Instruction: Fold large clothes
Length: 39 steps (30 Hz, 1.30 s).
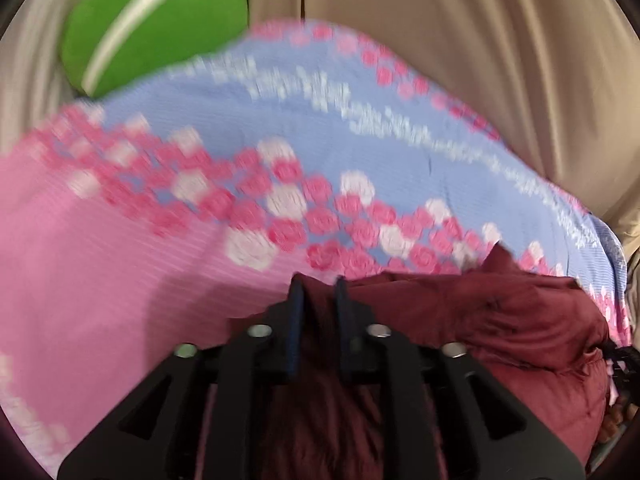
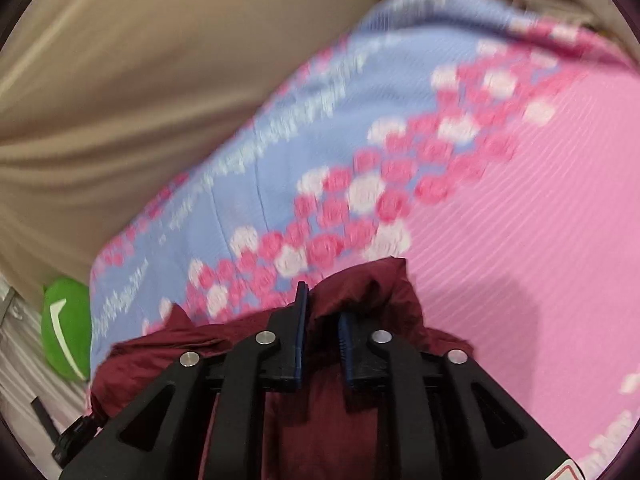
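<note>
A dark red padded jacket (image 1: 500, 320) lies bunched on a pink and blue flowered bedspread (image 1: 120, 280). My left gripper (image 1: 319, 284) is shut on a fold of the jacket, which fills the gap between its fingers. In the right wrist view the jacket (image 2: 160, 356) spreads to the left and under the tool. My right gripper (image 2: 323, 304) is shut on another fold of it, with cloth bulging up between and over the fingers. The bedspread (image 2: 520, 240) lies beyond. Both views are blurred by motion.
A green cushion (image 1: 152, 24) with a white stripe sits at the far left of the bed; it also shows in the right wrist view (image 2: 66, 328). Beige curtains (image 1: 480, 40) hang behind the bed. A dark tool part (image 2: 68, 436) shows at the lower left.
</note>
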Motion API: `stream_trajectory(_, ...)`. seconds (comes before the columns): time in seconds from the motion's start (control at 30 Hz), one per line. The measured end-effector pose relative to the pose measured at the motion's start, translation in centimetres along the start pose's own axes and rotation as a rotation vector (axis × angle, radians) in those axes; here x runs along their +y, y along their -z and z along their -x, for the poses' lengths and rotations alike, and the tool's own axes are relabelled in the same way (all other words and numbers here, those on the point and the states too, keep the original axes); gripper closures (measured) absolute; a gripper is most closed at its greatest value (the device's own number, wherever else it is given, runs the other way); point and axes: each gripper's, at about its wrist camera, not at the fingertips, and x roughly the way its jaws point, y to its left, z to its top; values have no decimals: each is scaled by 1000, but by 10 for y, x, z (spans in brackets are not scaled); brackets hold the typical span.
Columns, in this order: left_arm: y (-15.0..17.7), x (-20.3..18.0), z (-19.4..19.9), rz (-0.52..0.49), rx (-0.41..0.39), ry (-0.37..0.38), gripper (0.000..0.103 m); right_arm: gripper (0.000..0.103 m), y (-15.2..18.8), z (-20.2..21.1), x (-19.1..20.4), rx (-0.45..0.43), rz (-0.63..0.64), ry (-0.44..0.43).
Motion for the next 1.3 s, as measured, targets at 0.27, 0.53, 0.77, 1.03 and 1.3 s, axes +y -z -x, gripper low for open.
stream_trajectory(0.27,9,-102,67,-266,19,178,63,83,65,39,143,147,412,-233)
stream_trajectory(0.53,61,-109,15,-327,170,143,63,93,138,16,167,330,609,-202)
stream_trajectory(0.77,60,-48,13,-274,98,0,64,103,63,32,9,234,181,-44)
stream_trajectory(1.03,37,-50,34,-211,83,-36,62,89,34,54,16,124,219,100)
stream_trajectory(1.3,-20,-70,1,-128,131,46,49,88,38,-19,131,253,402,-92)
